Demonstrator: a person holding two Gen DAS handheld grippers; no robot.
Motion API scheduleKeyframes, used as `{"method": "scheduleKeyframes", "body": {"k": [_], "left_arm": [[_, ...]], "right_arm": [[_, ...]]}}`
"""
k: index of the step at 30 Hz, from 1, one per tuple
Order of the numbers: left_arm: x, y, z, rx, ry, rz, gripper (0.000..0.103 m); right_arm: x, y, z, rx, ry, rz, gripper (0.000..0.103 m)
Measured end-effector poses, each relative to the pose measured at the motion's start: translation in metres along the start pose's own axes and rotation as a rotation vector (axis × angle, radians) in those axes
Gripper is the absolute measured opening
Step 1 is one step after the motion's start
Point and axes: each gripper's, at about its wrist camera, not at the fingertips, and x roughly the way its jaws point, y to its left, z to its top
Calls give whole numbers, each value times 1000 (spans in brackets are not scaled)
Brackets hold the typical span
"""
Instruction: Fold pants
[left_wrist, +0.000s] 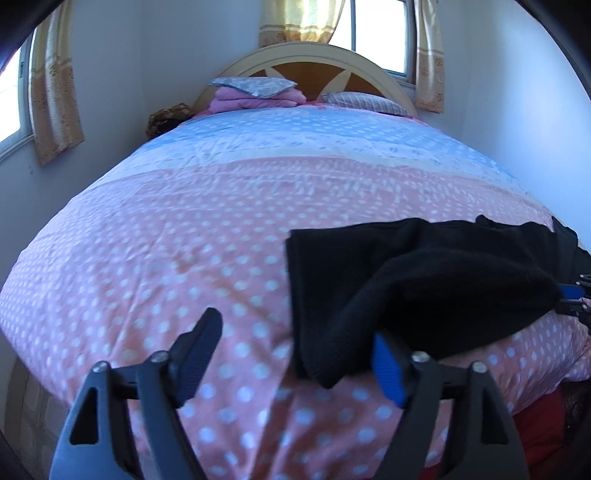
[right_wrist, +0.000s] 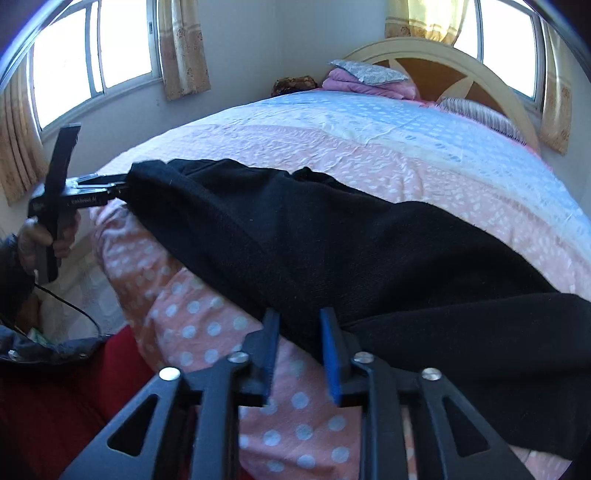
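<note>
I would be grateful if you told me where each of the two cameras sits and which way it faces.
Left wrist view: on the left gripper, jaws open, facing up the polka-dot pink quilt toward the cream arched headboard; the right gripper shows at the right edge.
Right wrist view: on the right gripper, jaws open, facing across the bed; the left gripper and the person's hand show at left.
Shared: black fleece pants, quilt, headboard.
</note>
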Motion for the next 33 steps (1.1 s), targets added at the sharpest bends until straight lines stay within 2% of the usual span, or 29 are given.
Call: {"method": "scheduleKeyframes", "body": {"k": [1, 3, 5, 9, 13, 17, 18, 19, 21, 23, 26, 28, 31, 33], "left_arm": [[-3, 7, -1, -11, 11, 16, 88], [-8, 14, -6, -23, 23, 45, 91], [-12, 18, -10, -31, 36, 78, 91], [-14, 15, -21, -45, 57, 50, 91], [-20, 15, -25, -82, 73, -58, 91], [-40, 17, -29, -64, 45, -99, 91], [-44, 18, -29, -76, 37, -116, 91], [-47, 21, -28, -99, 27, -145, 91], [-50, 22, -22, -144, 5, -220, 91], [-49, 19, -14, -155, -17, -248, 91], [-36, 13, -4, -138, -22, -187, 91], [-27, 12, 1, -152, -16, -175, 91], [-16, 5, 4, -143, -16, -168, 91], [-7, -3, 3, -95, 0, -131, 91]], "right_arm": [[-2, 0, 1, 9, 5, 26, 59], [-11, 2, 2, 9, -7, 63, 65], [-19, 6, 5, 9, -34, 58, 65], [-29, 13, 29, 28, -131, 164, 65], [-12, 23, 62, 62, -160, 192, 65], [8, 26, 82, 71, -161, 109, 65], [12, 21, 85, 90, -161, 109, 62], [15, 14, 87, 110, -161, 119, 54], [26, -7, 94, 186, -152, 141, 50], [36, -22, 99, 211, -136, 117, 50], [61, -31, 107, 193, -87, 123, 50], [78, -37, 111, 205, -47, 106, 50], [109, -40, 114, 221, 59, 187, 50], [115, -34, 113, 196, 79, 182, 50]]}}
